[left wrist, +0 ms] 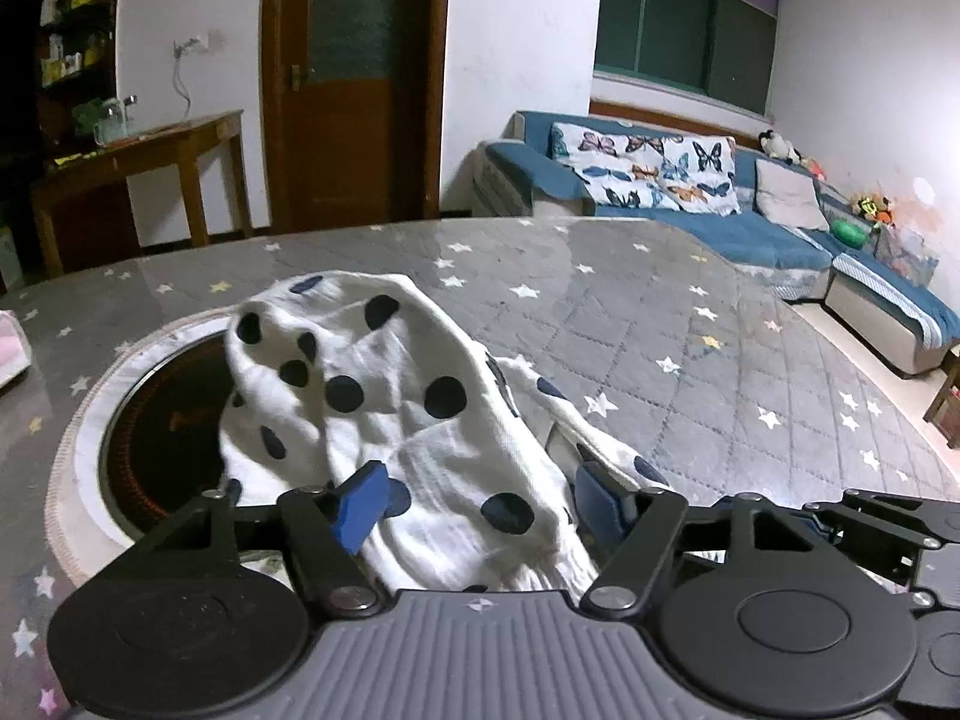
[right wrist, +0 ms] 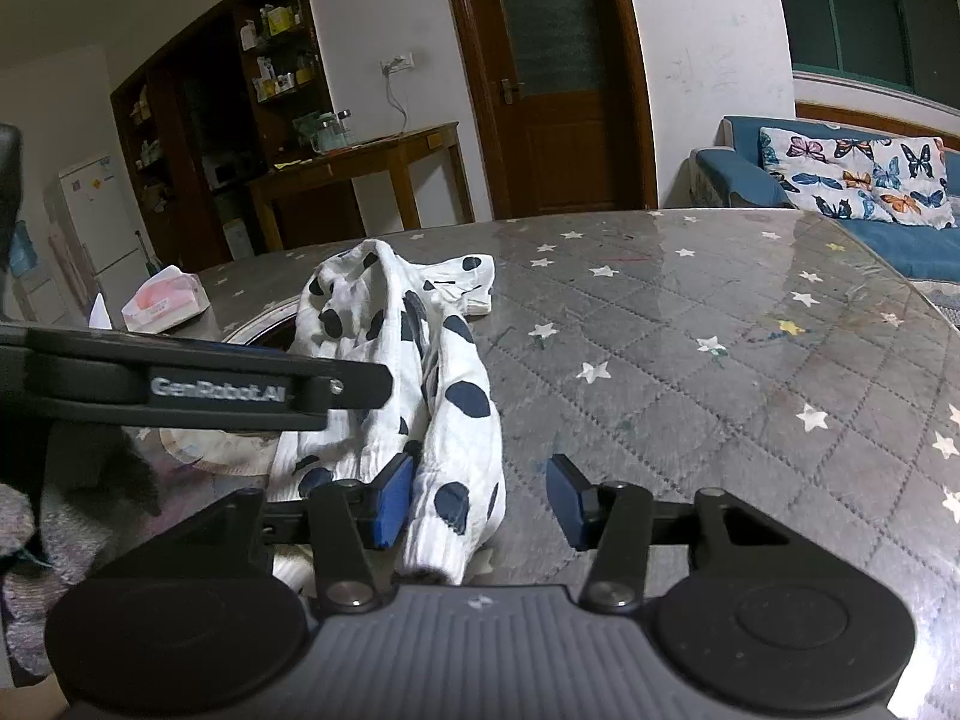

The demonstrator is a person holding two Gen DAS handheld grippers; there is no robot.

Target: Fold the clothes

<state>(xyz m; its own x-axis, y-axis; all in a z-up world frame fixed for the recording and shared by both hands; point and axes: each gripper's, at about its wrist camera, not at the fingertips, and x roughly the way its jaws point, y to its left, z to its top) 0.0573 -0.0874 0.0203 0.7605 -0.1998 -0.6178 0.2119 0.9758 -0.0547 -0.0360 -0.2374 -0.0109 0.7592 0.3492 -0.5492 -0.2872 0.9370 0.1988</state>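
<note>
Right gripper [right wrist: 480, 501] — jaws apart, cuffed end of the crumpled spotted garment [right wrist: 396, 372] between them; left gripper [left wrist: 480, 507] likewise spread over cloth. Garment heaped on the table [right wrist: 690, 360], partly over the round inset [left wrist: 150, 420] — best pinched at edges, spread flat before any fold.

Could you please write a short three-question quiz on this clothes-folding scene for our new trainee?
1. True or false: the left gripper is open, with the spotted garment lying between its fingers.
2. Which lies partly under the garment? A) a round burner set in the table; B) a plate; C) a book.
3. Fill in: the right gripper is ____, and a sleeve lies beside its left finger.

Key: 1 true. 2 A. 3 open.
</note>
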